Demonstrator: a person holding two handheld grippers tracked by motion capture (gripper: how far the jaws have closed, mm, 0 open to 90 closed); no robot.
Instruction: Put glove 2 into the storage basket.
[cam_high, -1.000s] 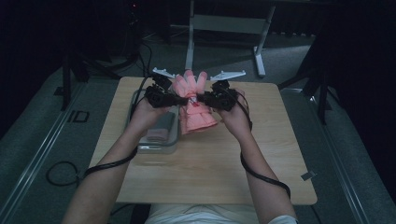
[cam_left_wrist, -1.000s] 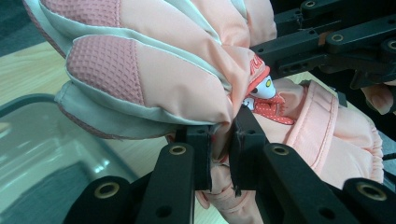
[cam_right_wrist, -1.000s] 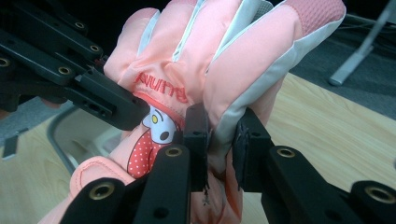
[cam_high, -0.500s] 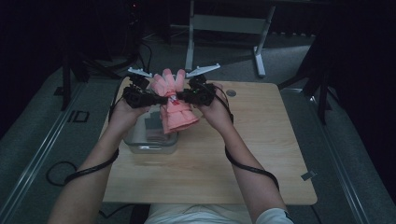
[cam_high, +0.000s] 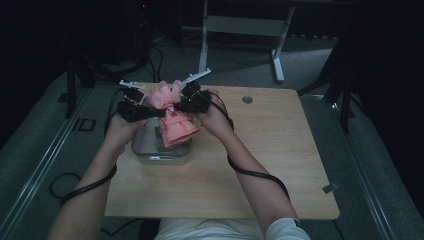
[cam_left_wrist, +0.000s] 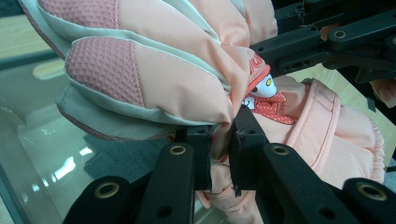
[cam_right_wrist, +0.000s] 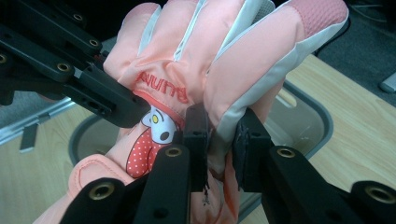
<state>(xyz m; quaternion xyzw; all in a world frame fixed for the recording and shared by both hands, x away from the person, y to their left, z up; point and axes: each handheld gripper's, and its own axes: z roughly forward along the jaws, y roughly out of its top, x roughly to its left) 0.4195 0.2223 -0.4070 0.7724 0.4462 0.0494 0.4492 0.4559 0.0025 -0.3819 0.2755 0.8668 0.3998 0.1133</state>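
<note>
A pink padded glove (cam_high: 172, 115) with grey trim and a cartoon patch hangs in the air over a clear plastic container (cam_high: 142, 150) at the table's left. My left gripper (cam_high: 159, 112) is shut on the glove's edge from the left, and my right gripper (cam_high: 175, 107) is shut on it from the right. In the left gripper view the glove (cam_left_wrist: 154, 79) bulges above the closed jaws, fabric pinched between them (cam_left_wrist: 219, 154). Seen from the right gripper view, the glove (cam_right_wrist: 210, 65) stands fingers up, its side pinched (cam_right_wrist: 220, 140), with the container (cam_right_wrist: 303, 116) below.
The wooden table (cam_high: 260, 170) has open room to the right and front of the container. A round cable hole (cam_high: 247, 99) sits near the far edge. A metal stand (cam_high: 240, 30) rises on the floor beyond the table. Black cables trail from both grippers.
Both grippers have carried the glove leftward across the table, from beside the container to directly above it. Both stay shut on the glove.
</note>
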